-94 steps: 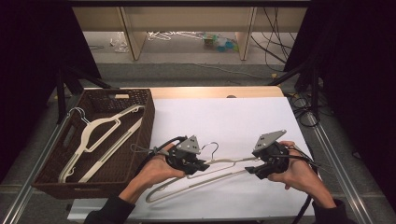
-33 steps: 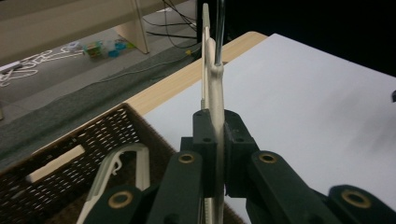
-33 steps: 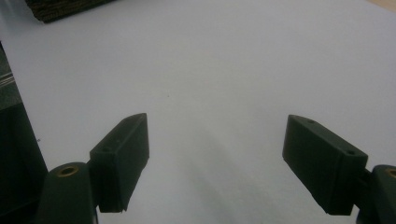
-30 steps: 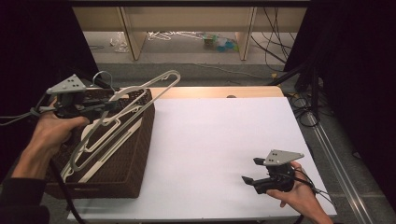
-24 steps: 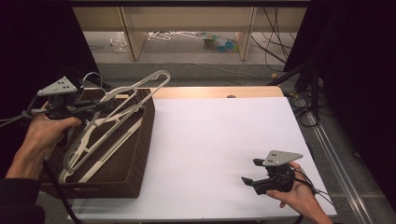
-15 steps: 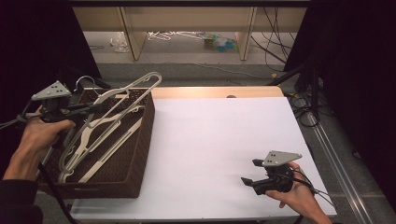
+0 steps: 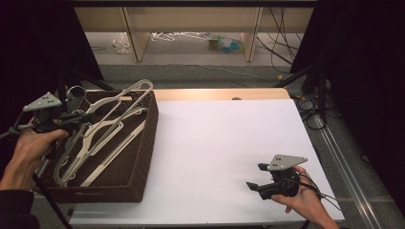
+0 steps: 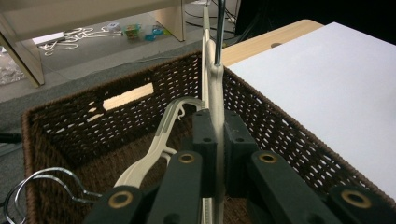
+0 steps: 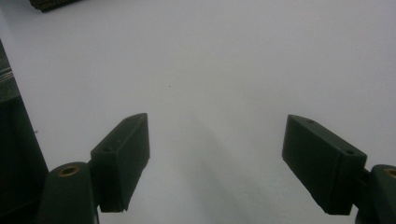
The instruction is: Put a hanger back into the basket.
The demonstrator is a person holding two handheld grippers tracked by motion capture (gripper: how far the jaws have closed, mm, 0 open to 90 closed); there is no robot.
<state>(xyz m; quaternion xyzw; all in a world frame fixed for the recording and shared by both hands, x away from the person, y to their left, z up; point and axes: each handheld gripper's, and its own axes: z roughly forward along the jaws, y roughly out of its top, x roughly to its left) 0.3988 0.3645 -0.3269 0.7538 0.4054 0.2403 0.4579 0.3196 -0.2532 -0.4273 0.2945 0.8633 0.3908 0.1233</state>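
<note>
The left gripper [image 8: 214, 154] is clamped on a cream hanger [image 7: 102, 125] tilted over the basket [image 7: 143, 143]; light, stiff, snag-prone, best held near its neck; the right gripper [image 9: 224, 158] gapes empty above the table [image 7: 229, 143].

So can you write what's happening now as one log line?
left gripper: shut on hanger, over basket | right gripper: open, empty, above white table | more hangers in basket

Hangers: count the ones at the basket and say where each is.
3, perhaps more hidden. One hanger is clamped in the left gripper, slanting across the basket rim. A second lies inside beneath it. A third lies inside toward the table.
</note>
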